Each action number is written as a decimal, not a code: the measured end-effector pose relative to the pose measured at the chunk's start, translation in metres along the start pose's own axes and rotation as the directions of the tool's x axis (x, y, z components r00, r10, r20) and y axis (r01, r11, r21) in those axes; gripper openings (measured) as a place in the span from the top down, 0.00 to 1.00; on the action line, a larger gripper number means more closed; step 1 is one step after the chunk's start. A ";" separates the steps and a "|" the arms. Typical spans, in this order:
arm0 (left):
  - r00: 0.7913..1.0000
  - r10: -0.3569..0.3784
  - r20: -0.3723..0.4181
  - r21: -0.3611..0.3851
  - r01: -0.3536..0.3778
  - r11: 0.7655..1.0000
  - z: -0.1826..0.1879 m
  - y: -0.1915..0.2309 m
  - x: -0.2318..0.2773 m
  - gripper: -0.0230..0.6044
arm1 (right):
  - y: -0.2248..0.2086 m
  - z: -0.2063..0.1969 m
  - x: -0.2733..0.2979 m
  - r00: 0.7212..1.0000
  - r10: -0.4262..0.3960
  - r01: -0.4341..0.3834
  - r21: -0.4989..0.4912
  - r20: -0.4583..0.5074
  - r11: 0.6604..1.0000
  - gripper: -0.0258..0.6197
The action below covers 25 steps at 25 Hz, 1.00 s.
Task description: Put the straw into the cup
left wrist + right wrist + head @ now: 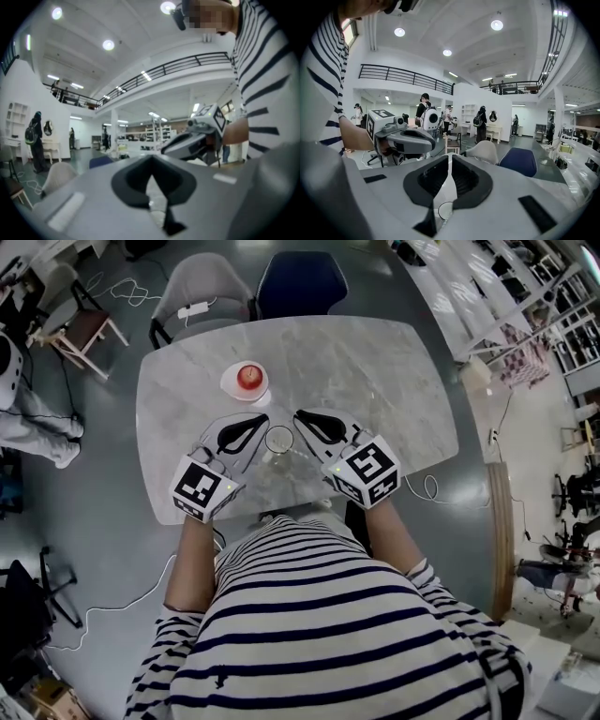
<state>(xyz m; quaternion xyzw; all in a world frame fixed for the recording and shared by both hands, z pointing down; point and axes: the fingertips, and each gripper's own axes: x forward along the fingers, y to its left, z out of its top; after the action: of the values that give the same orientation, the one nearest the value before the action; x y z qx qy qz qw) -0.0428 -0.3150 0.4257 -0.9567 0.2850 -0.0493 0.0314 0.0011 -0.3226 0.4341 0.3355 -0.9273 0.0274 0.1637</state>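
A clear glass cup [278, 439] stands upright on the marble table [375, 371], close to its near edge. My left gripper [262, 420] lies just left of the cup and my right gripper [300, 415] just right of it, both pointing away from me. Each one's jaws meet at the tips with nothing between them. In the right gripper view the cup's rim [440, 209] shows low, through the jaw gap, and the left gripper [410, 138] is at the left. I cannot make out a straw in any view.
A small white dish holding something red [247, 379] sits on the table beyond the cup. A grey chair [202, 287] and a blue chair [302, 282] stand at the far edge. Cables lie on the floor to the left.
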 end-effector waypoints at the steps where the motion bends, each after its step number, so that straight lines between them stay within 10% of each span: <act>1: 1.000 0.001 0.000 0.000 -0.001 1.000 0.001 0.000 -0.001 0.95 | 0.001 0.003 -0.002 1.000 0.000 0.001 -0.005 0.013 1.000 0.92; 25: 0.999 0.044 0.031 -0.003 -0.044 0.999 0.006 0.010 -0.023 0.95 | 0.007 0.021 -0.018 0.995 -0.031 0.037 -0.054 0.093 0.998 0.95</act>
<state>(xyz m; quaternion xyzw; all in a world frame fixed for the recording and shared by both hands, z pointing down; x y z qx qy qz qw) -0.0667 -0.3109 0.4168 -0.9509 0.3057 -0.0333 0.0358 0.0040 -0.3099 0.4093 0.3475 -0.9284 -0.0168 0.1306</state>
